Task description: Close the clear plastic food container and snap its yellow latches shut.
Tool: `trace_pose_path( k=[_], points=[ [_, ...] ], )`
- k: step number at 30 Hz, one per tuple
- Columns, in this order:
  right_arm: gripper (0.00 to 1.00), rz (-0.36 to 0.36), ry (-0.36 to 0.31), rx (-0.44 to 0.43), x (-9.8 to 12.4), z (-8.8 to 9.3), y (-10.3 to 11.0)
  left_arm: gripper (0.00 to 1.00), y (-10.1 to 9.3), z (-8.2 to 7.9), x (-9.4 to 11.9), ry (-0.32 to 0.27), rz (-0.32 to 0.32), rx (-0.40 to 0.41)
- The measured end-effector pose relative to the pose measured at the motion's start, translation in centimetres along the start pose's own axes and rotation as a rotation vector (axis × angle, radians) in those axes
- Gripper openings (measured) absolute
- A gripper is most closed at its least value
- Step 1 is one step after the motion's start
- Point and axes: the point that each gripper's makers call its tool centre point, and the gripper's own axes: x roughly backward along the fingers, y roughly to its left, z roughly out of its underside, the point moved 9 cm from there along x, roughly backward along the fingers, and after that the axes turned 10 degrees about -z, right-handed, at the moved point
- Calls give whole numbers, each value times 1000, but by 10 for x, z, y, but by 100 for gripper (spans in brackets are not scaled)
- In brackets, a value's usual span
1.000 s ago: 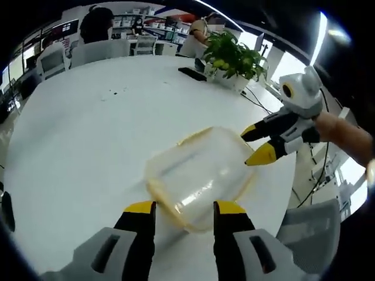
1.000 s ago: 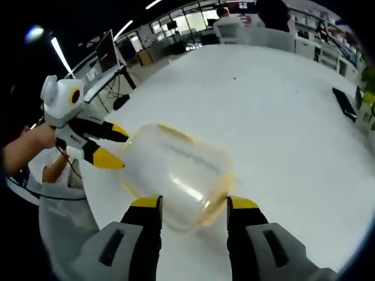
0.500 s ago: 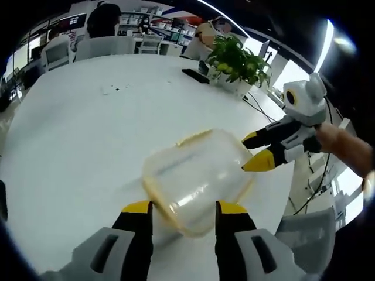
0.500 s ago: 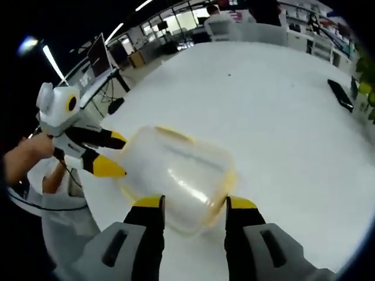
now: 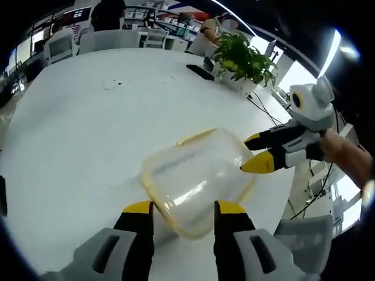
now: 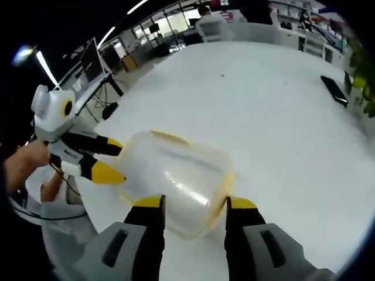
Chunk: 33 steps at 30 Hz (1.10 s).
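Left gripper view: container (image 5: pixel 196 175) between parted fingers (image 5: pixel 140 213).

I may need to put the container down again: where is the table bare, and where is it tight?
The white table is bare between the container and the far chairs. It is tight at the near edge, where the left gripper and right gripper flank the container, and by the potted plant and black phone.
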Motion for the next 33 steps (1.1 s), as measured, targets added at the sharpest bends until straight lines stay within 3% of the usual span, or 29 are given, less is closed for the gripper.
trace_pose_path(
  k=[13,33],
  points=[
    [37,1,-4,-8,-3,5,12,34,7,7,8,14,1,2],
    [37,2,3,-1,-10,21,46,34,16,35,30,31,-1,3]
  ],
)
